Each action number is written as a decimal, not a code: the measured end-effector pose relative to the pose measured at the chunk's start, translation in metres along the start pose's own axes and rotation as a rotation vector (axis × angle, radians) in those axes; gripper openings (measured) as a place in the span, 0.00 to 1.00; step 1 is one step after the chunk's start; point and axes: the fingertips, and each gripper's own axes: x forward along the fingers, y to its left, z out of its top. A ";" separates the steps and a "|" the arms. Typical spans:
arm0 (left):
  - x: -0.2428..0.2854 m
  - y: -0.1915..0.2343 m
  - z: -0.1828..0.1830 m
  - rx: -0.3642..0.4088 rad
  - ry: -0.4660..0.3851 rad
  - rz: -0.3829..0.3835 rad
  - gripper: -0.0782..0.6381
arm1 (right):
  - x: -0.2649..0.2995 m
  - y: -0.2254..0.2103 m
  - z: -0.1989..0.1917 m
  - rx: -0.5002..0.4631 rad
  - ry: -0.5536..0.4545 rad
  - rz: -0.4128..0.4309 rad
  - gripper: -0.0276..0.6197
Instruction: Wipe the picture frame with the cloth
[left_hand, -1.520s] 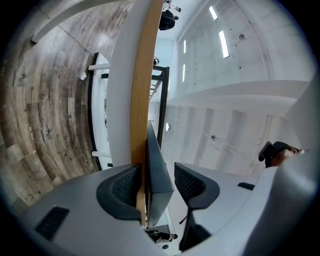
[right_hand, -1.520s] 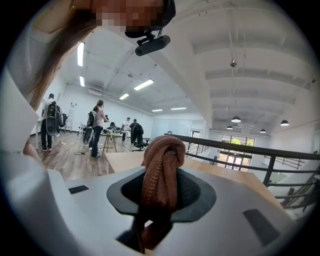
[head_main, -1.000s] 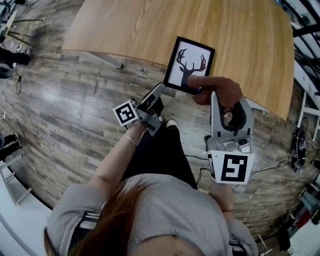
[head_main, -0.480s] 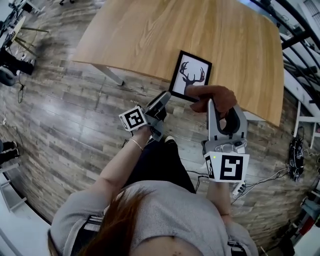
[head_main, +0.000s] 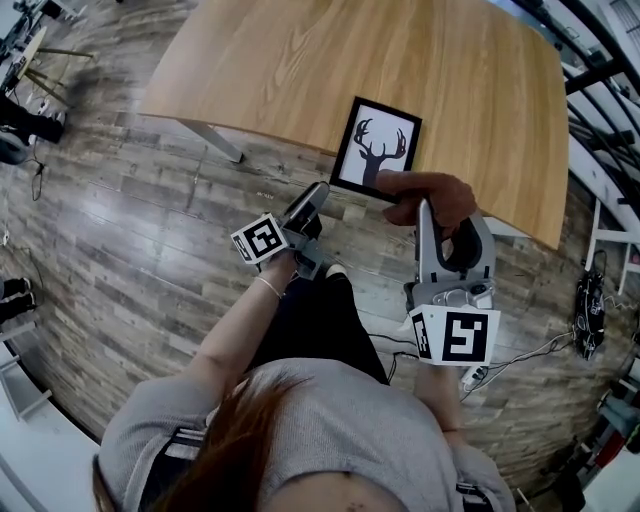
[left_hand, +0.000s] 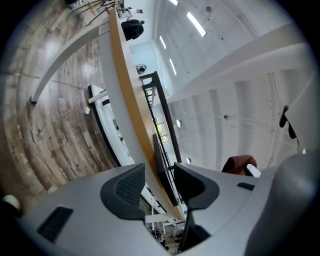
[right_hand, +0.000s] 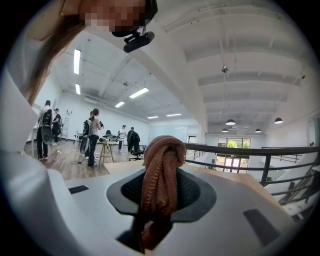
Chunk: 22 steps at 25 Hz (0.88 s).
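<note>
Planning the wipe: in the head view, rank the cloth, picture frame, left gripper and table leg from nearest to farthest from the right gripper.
1. cloth, clamped in the right gripper's jaws.
2. picture frame, just ahead-left on the table.
3. left gripper, left, at the frame's corner.
4. table leg, far left.

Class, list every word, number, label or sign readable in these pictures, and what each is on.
None readable. The picture frame shows only a deer silhouette; the left marker cube and right marker cube carry square patterns, not letters; the cloth shows no label.
</note>
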 end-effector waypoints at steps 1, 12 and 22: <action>-0.007 0.001 0.003 0.015 -0.006 0.015 0.37 | 0.000 0.001 0.002 -0.002 -0.004 0.004 0.25; -0.037 -0.170 0.038 0.451 -0.025 -0.157 0.35 | -0.017 0.014 0.049 -0.013 -0.089 0.018 0.25; -0.030 -0.325 0.030 0.845 -0.118 -0.322 0.32 | -0.041 0.012 0.087 -0.028 -0.148 -0.025 0.25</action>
